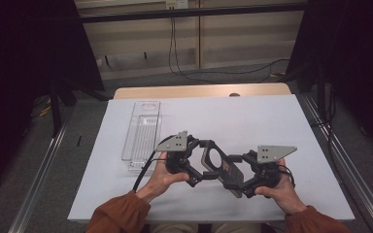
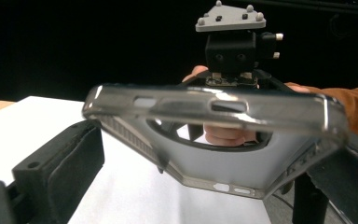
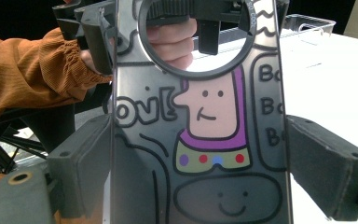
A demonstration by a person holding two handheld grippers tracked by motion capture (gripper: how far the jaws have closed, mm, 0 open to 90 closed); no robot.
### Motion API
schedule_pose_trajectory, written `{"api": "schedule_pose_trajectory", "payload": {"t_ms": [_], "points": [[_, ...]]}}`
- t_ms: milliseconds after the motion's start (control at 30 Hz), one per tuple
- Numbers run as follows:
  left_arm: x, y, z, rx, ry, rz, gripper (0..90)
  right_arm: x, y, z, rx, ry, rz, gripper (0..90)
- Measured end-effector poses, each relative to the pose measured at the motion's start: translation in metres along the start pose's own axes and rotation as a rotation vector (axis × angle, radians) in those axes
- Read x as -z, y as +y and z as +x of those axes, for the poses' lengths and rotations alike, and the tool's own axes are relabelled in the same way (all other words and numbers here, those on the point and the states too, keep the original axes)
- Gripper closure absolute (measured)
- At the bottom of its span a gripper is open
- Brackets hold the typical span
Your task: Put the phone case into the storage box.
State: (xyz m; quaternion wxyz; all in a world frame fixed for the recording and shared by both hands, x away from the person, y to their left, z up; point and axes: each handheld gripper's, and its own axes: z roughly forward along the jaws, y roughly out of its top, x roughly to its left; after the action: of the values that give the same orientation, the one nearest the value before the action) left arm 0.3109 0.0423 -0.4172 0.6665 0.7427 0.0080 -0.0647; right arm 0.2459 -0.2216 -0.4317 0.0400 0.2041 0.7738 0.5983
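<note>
Both claws met over the table [image 1: 272,126]: right claw [image 3: 200,158] clamped the phone case [image 3: 200,140] by its sides, left claw [image 2: 205,154] apparently gripped its far end, just beyond

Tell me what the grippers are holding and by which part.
A phone case, held between both: the right gripper clamps its long side edges, the left gripper holds the opposite end.

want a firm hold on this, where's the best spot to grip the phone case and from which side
Grip the phone case across its two long side edges, coming in from a short end along its length. It is flat and thin, and the sides are straight and parallel, as the right gripper now has it. Avoid the ring cutout.
</note>
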Motion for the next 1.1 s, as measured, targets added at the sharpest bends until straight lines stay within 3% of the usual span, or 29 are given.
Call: {"api": "schedule_pose_trajectory", "payload": {"t_ms": [233,700,767,1033,1100], "points": [[-0.0018,0.0012,-0.0008,-0.004,-0.016,-0.003,5.3,-0.0012,-0.0004,0.0007,-0.002,0.028,0.006,12.1],[-0.0028,0.0006,0.0004,-0.002,-0.029,0.007,7.7,-0.0026,-0.0018,-0.0008,0.001,0.027,0.010,12.0],[-0.0037,0.0009,-0.0010,0.014,-0.025,-0.002,8.0,-0.0027,-0.0018,-0.0011,0.003,0.028,0.012,12.0],[-0.0037,0.0041,-0.0019,-0.007,-0.013,0.026,9.6,-0.0012,-0.0005,-0.0012,0.024,0.016,0.020,11.8],[-0.0040,0.0050,-0.0030,-0.004,-0.002,0.014,10.1,-0.0005,0.0009,-0.0013,0.034,0.017,0.027,11.6]]}}
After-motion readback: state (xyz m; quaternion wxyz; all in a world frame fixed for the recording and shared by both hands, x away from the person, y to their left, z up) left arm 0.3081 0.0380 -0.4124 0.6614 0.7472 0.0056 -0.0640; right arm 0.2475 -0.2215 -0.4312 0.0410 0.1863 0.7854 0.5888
